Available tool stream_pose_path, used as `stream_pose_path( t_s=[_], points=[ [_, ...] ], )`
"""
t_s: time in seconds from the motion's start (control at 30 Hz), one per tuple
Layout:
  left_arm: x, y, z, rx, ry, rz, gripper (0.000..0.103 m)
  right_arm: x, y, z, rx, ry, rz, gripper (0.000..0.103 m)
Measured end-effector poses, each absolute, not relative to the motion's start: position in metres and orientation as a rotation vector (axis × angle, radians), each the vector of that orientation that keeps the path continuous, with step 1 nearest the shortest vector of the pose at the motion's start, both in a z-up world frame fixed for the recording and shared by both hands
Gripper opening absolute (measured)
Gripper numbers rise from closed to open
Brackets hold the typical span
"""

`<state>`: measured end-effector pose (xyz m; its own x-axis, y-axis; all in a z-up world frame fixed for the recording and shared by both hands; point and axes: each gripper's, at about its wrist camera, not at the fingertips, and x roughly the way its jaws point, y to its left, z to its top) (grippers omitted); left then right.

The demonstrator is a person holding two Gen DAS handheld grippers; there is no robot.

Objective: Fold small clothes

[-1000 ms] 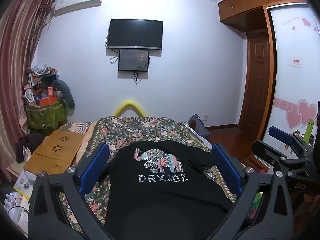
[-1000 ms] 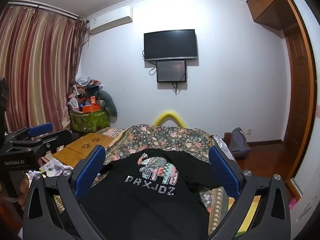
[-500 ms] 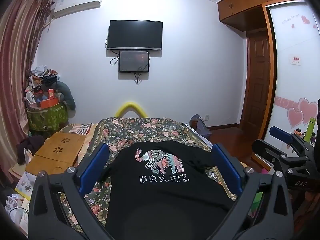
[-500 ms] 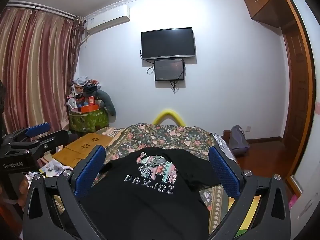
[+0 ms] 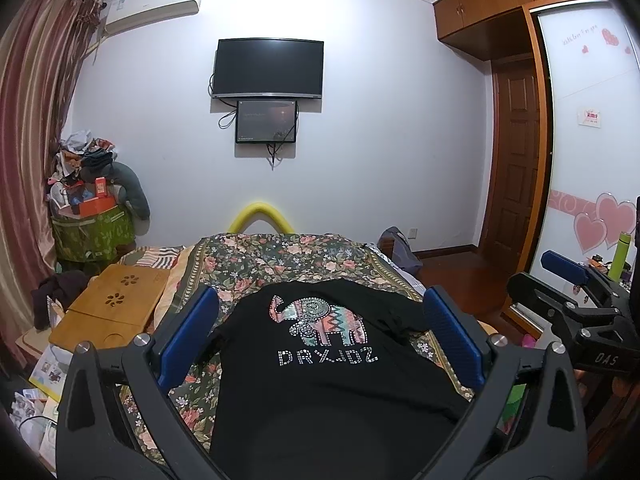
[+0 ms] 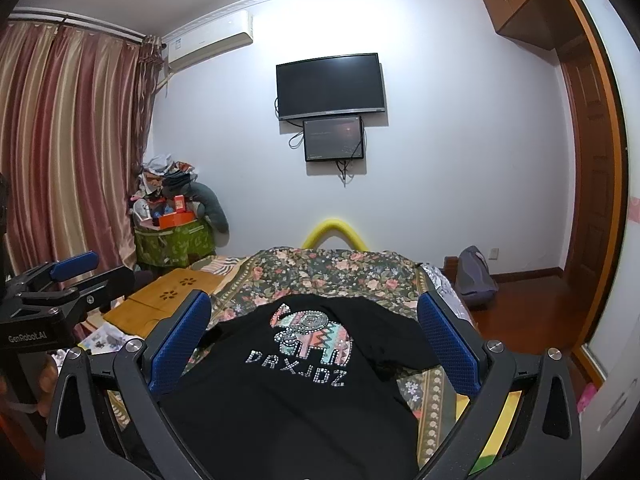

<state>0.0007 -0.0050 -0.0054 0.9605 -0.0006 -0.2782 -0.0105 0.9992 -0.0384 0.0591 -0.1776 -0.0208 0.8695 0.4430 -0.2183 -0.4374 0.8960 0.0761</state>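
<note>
dim bluish room light, sharp, fisheye-warped edges.

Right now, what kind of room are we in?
Most likely a bedroom in someone's home. A bed with a flowery cover fills the middle, with a black elephant T-shirt laid out on it. A TV hangs on the wall, and striped curtains cover the window side.

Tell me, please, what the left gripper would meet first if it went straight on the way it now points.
Probably the black T-shirt spread on the floral bedspread. The left gripper is open, its fingers wide of the shirt; how high it is above the cloth is unclear.
</note>
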Motion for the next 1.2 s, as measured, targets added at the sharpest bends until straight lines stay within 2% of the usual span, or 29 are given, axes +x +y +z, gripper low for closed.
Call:
stream_pose_path(
  t_s=[1.2],
  points=[
    [0.006, 0.0002, -0.0089, -0.044, 0.29, 0.008, 0.103, 0.0598, -0.1767, -0.0208, 0.027, 0.26, 0.469, 0.102]
  ],
)
